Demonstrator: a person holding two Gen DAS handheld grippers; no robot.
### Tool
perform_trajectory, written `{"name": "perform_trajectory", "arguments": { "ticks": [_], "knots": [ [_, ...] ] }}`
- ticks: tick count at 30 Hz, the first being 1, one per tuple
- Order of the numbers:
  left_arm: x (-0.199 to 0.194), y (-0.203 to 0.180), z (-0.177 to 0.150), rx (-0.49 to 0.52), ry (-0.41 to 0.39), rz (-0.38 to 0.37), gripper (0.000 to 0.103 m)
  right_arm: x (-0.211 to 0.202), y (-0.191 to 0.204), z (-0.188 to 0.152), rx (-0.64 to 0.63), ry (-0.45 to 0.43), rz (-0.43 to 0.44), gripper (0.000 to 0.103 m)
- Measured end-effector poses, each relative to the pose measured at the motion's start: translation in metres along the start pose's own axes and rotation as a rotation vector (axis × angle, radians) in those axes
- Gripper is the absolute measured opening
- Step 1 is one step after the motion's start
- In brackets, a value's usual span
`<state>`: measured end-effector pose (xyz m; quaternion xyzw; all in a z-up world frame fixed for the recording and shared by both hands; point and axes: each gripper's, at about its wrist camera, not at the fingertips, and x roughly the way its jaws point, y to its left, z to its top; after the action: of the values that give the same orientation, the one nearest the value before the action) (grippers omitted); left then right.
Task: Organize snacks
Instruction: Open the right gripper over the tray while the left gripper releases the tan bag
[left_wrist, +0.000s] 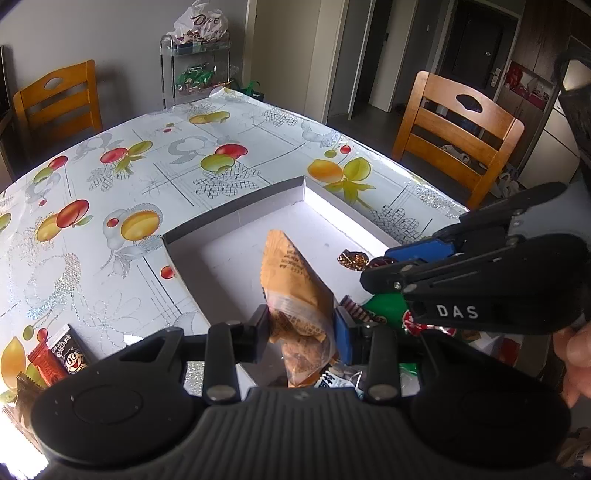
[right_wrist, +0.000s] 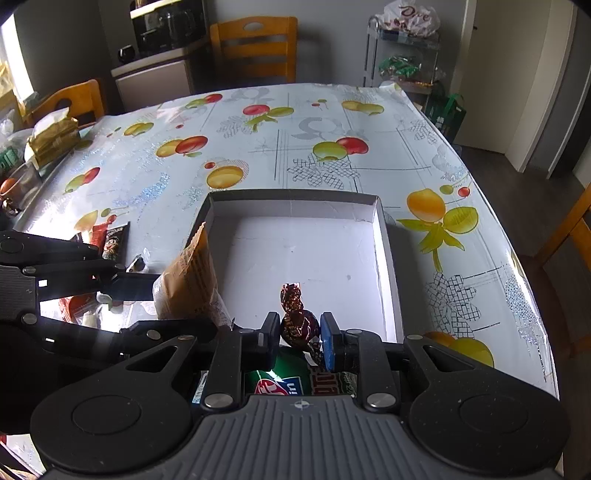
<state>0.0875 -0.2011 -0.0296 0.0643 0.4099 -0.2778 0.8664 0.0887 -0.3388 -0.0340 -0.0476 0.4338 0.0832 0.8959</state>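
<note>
Carrying both: left gripper (left_wrist: 301, 325) clamps orange crinkled snack packet (left_wrist: 295, 291), right gripper (right_wrist: 299, 334) pinches dark-red foil candy (right_wrist: 297, 325); shallow white cardboard box (right_wrist: 384, 251) mostly bare, packets remain outside.

"DAS" on the right gripper (left_wrist: 373, 275); "Dove" on a bag (left_wrist: 201, 24).

Glossy printed plastic cloth (right_wrist: 332, 122) covers the bench; the white tray (right_wrist: 388, 258) looks matt cardboard; the candy (right_wrist: 297, 321) wrapper is shiny foil.
</note>
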Motion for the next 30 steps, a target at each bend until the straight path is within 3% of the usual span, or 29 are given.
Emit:
{"name": "perform_trajectory", "arguments": {
  "ticks": [13, 16, 20, 30],
  "knots": [
    [0.009, 0.002, 0.001, -0.010, 0.020, 0.002, 0.037, 0.001, -0.002, 0.001, 0.014, 0.005, -0.001, 0.029],
    [0.009, 0.003, 0.001, -0.011, 0.015, 0.008, 0.040, 0.001, -0.002, 0.001, 0.017, 0.001, -0.003, 0.029],
    [0.004, 0.001, 0.001, 0.014, -0.031, 0.018, 0.054, -0.001, -0.002, 0.001, 0.020, -0.006, -0.006, 0.030],
    [-0.011, 0.006, -0.002, -0.002, -0.050, 0.019, 0.054, -0.006, 0.006, 0.004, 0.021, -0.021, -0.002, 0.031]
  ]
}}
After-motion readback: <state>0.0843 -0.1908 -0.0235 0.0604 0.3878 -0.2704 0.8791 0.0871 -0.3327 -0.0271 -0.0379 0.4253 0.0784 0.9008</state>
